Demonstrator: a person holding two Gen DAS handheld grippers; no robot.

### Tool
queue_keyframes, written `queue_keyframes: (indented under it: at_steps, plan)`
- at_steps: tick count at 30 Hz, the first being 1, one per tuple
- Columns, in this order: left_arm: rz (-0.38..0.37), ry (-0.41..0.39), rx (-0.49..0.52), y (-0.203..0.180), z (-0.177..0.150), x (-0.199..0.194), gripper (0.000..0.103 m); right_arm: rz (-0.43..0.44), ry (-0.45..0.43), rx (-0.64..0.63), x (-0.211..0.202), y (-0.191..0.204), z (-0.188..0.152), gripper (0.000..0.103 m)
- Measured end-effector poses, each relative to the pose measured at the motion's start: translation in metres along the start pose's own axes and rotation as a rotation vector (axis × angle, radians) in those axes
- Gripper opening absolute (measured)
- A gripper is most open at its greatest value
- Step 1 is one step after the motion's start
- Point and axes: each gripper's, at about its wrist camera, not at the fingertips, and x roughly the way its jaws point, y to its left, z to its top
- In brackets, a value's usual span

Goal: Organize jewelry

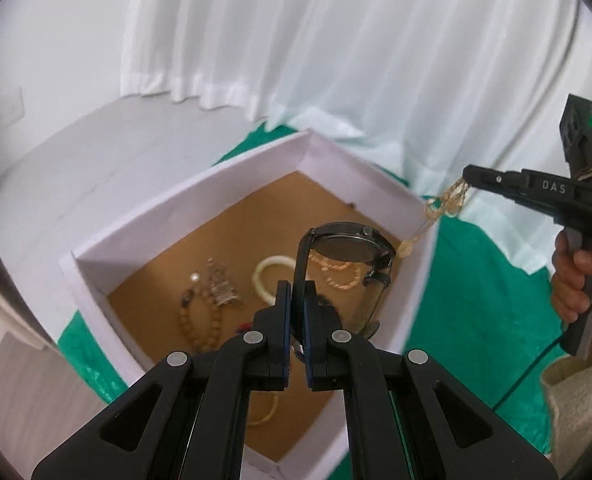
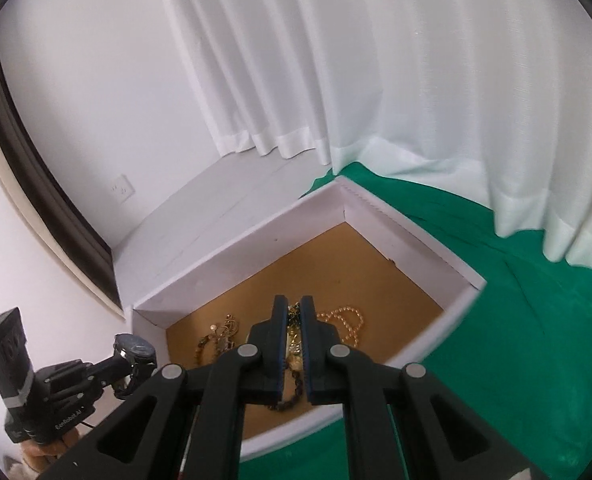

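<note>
My left gripper (image 1: 297, 294) is shut on the strap of a dark wristwatch (image 1: 347, 245), which hangs over the white box (image 1: 256, 160) with the brown floor. In the box lie a brown bead bracelet (image 1: 194, 320), a silver ornament (image 1: 222, 284), a white bangle (image 1: 266, 276) and a pink bead string (image 1: 337, 276). My right gripper (image 1: 465, 177) holds a gold chain (image 1: 447, 202) above the box's right wall. In the right wrist view the right gripper (image 2: 292, 306) is shut on that gold chain (image 2: 294, 338). At lower left, the left gripper (image 2: 112, 364) carries the watch (image 2: 135, 349) outside the box (image 2: 216, 268).
The box sits on a green cloth (image 2: 515, 340) beside a white curtain (image 2: 375, 80). A white floor strip and a wall socket (image 2: 122, 189) lie behind it, and a dark frame (image 2: 36, 184) runs along the left. A hand (image 1: 571, 280) grips the right tool's handle.
</note>
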Motion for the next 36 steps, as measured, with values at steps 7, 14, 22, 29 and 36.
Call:
queue_keyframes:
  at_steps: [7,14,22,29,36]
  plan:
    - [0.015,0.109,-0.024,0.020,-0.016,0.056,0.003,-0.086,0.071,-0.035,0.064,-0.016,0.003,0.006]
    - [0.029,0.211,-0.011,0.015,-0.021,0.100,0.004,-0.237,0.112,-0.018,0.113,-0.061,-0.004,0.006]
    - [0.123,0.153,0.011,0.009,-0.016,0.095,0.078,-0.275,0.116,0.069,0.121,-0.086,-0.023,0.075]
    - [0.227,0.025,0.114,-0.010,-0.014,0.067,0.099,-0.317,0.037,0.019,0.080,-0.064,-0.037,0.081]
    - [0.322,-0.073,0.162,-0.035,-0.019,0.034,0.102,-0.320,-0.044,-0.028,0.037,-0.031,-0.056,0.081]
